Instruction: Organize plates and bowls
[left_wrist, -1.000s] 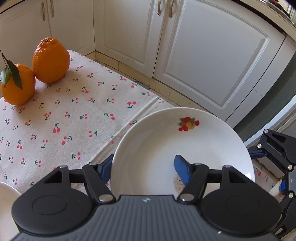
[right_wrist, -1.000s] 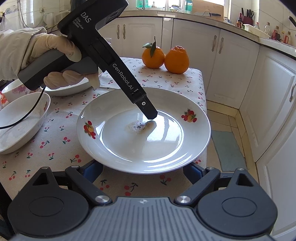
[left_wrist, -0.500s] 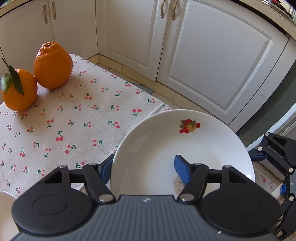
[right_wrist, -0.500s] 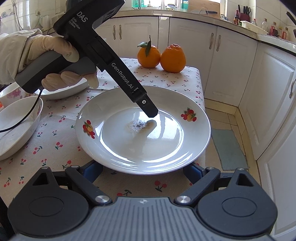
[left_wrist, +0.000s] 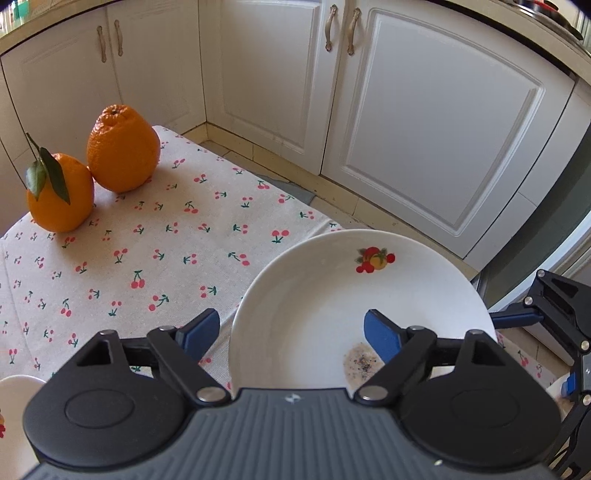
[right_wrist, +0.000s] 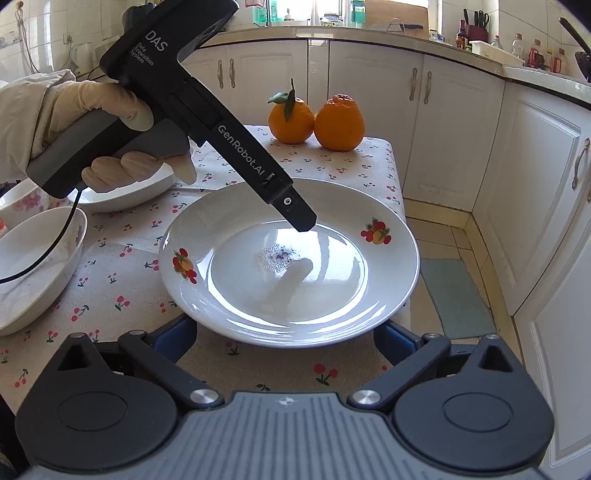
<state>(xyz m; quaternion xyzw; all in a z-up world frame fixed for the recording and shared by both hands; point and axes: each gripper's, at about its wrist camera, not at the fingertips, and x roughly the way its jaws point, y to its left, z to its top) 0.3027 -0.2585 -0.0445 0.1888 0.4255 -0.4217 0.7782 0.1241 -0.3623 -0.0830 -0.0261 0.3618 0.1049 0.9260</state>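
Resting flat on the desk (right_wrist: 347, 373), plate (right_wrist: 290, 262) looks stiff, glazed, slippery, breakable: best pinched at rim. Left claw (left_wrist: 291, 332) opening astride rim, right claw (right_wrist: 284, 338) opening, probably untouching.

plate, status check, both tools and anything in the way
Left tool opening, straddling plate rim. Right tool opening at near rim, no grip. Dirty speck patch in plate; bowl close by.
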